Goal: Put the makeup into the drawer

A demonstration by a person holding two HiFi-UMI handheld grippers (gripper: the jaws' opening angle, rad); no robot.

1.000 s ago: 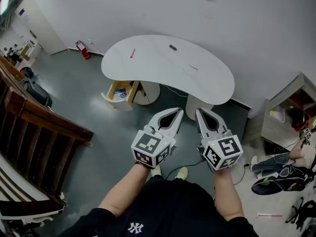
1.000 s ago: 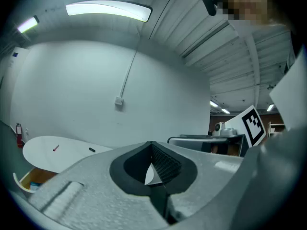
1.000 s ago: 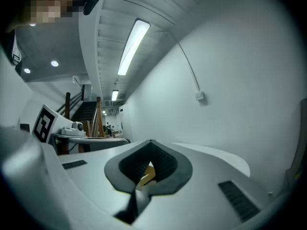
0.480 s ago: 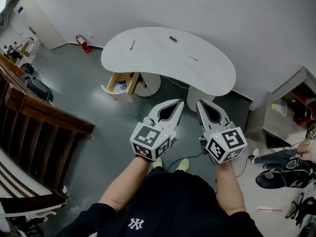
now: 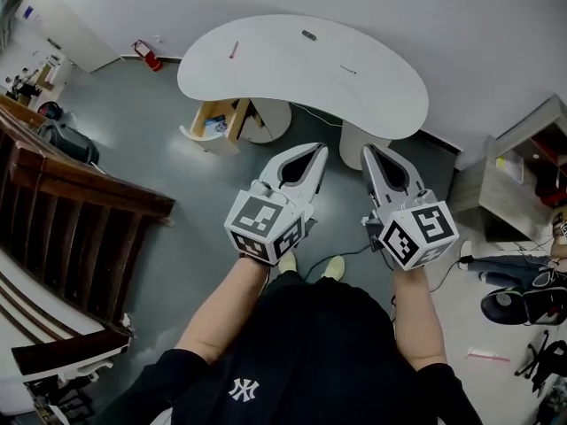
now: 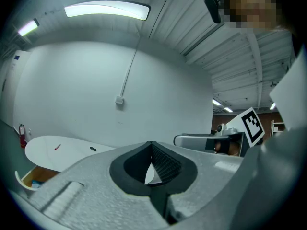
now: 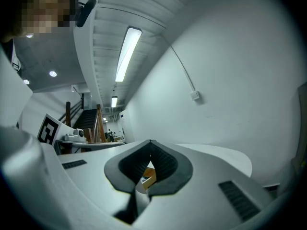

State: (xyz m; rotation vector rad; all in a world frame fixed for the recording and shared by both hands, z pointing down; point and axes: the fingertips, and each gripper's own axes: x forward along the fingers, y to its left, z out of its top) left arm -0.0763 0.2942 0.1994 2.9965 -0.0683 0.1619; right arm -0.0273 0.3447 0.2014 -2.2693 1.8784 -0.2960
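Note:
A white kidney-shaped table (image 5: 381, 96) stands ahead of me. On it lie a thin red stick (image 5: 234, 50), a small dark tube (image 5: 308, 35) and a slim dark pencil-like piece (image 5: 347, 70). Under its left end an open drawer (image 5: 215, 124) with wooden sides holds something blue. My left gripper (image 5: 320, 152) and right gripper (image 5: 368, 151) hang side by side in the air, well short of the table, both shut and holding nothing. In the left gripper view the shut tips (image 6: 152, 143) sit right of the table (image 6: 43, 153). The right gripper view shows shut tips (image 7: 150, 142).
A dark wooden stair railing (image 5: 80, 197) runs along the left. A red fire extinguisher (image 5: 143, 50) stands by the far wall. At the right are a grey cabinet (image 5: 518, 180), bags and shoes on the floor. A cable (image 5: 350, 253) lies by my feet.
The table and drawer have slid upward in the head view, and both grippers sit a little farther apart. Both stay shut with nothing in them.

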